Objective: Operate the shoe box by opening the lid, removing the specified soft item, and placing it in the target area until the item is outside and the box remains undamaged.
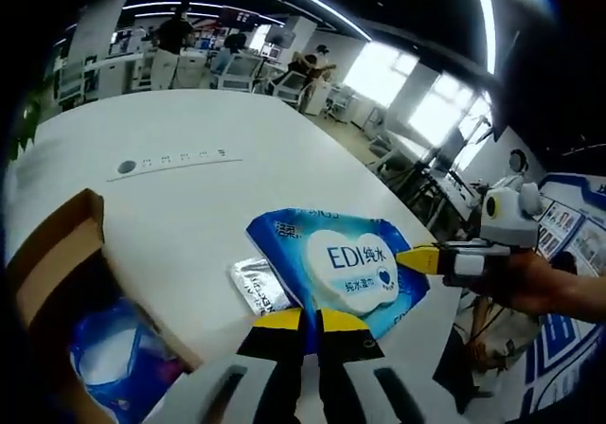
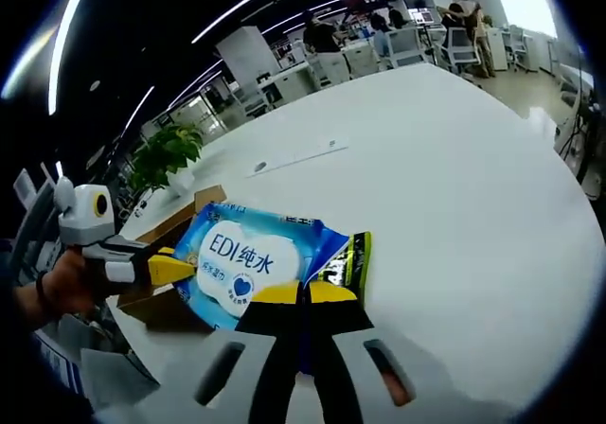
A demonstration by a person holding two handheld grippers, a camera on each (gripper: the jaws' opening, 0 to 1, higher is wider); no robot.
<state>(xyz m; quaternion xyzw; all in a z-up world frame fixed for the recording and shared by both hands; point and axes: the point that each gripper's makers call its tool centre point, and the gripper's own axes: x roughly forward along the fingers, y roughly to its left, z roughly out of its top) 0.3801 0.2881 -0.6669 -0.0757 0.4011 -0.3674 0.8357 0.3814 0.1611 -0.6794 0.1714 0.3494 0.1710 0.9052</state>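
A blue wet-wipe pack with a white "EDI" label is held over the white table, just right of the open cardboard shoe box. My left gripper is shut on the pack's near edge. My right gripper comes in from the right and pinches the pack's other edge. In the right gripper view the pack sits in front of the box; my right gripper is shut on it, and my left gripper grips its left side. A small foil sachet lies by the pack.
Another blue-and-white pack lies inside the box. A grey round inset and a thin line mark the table's far part. A potted plant stands beyond the table. A hand holds the right gripper. Desks, chairs and people are far behind.
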